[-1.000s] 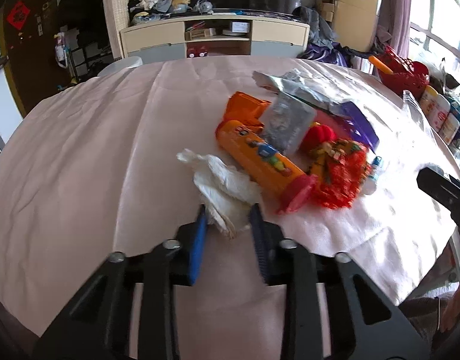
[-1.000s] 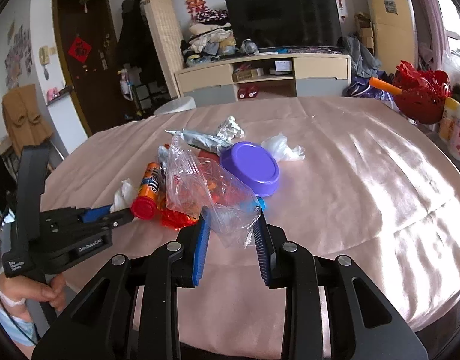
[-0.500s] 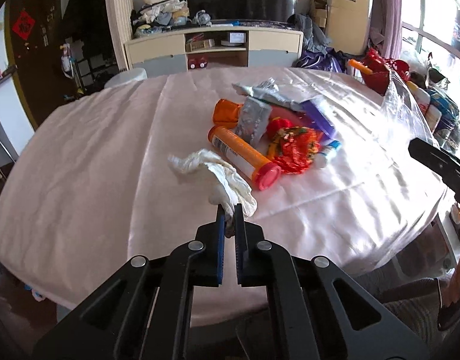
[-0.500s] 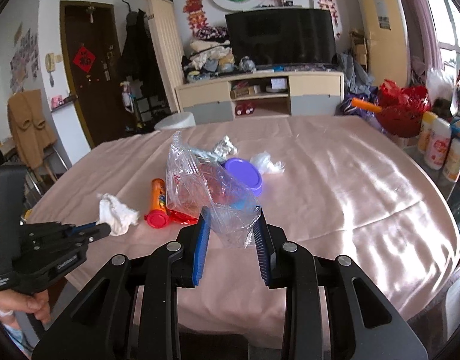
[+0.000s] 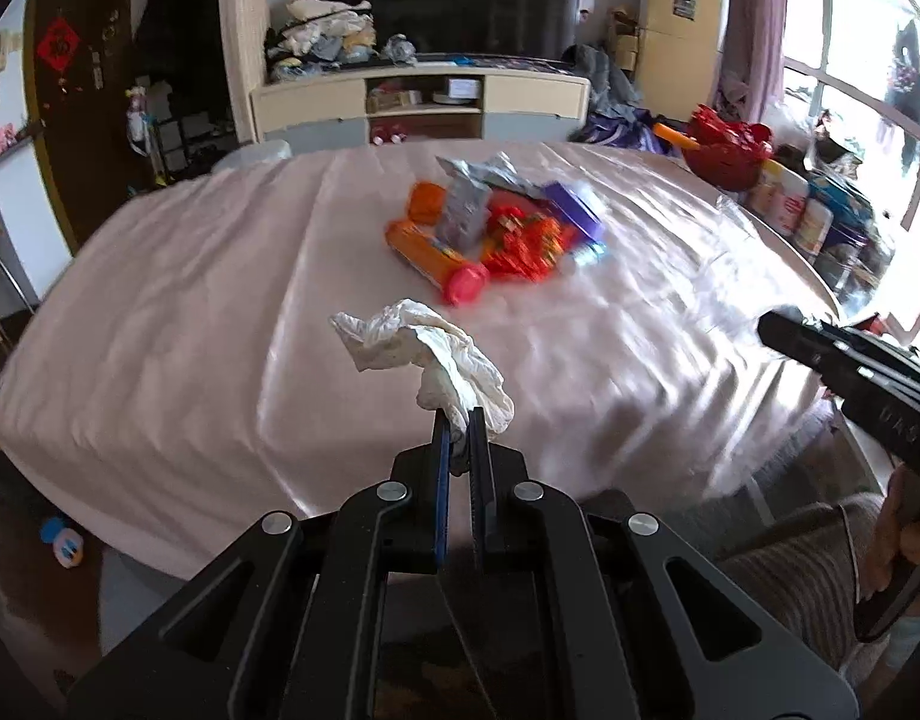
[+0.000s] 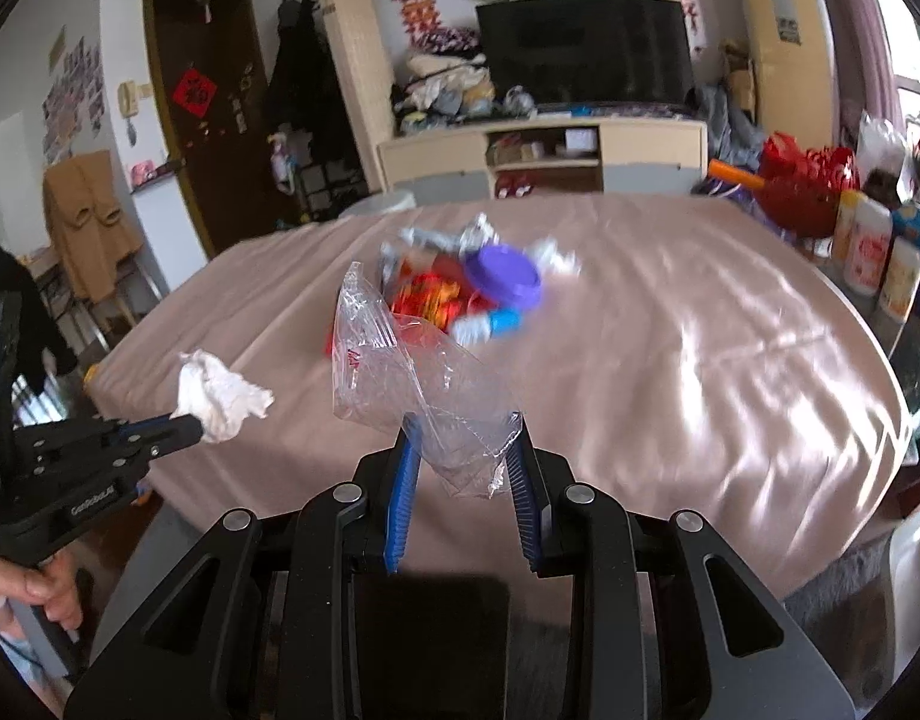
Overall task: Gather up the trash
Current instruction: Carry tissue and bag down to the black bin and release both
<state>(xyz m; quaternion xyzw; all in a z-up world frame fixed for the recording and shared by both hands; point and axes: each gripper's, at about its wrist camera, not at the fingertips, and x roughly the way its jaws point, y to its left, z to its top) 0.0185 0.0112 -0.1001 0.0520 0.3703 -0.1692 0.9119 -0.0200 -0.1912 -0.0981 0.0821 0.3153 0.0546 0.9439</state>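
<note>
A crumpled white tissue (image 5: 421,354) hangs clear of the pink table (image 5: 178,312), pinched at its lower end; a clear plastic bag (image 6: 412,384) with red print stands up, creased, its mouth at 11 o'clock; the remaining pile sits mid-table at 12 o'clock from both: an orange tube (image 5: 433,261) with a red cap lying on its side, a red wrapper (image 5: 523,246) touching it, silver foil (image 5: 466,210) on top, a purple lid (image 6: 502,279) behind.
</note>
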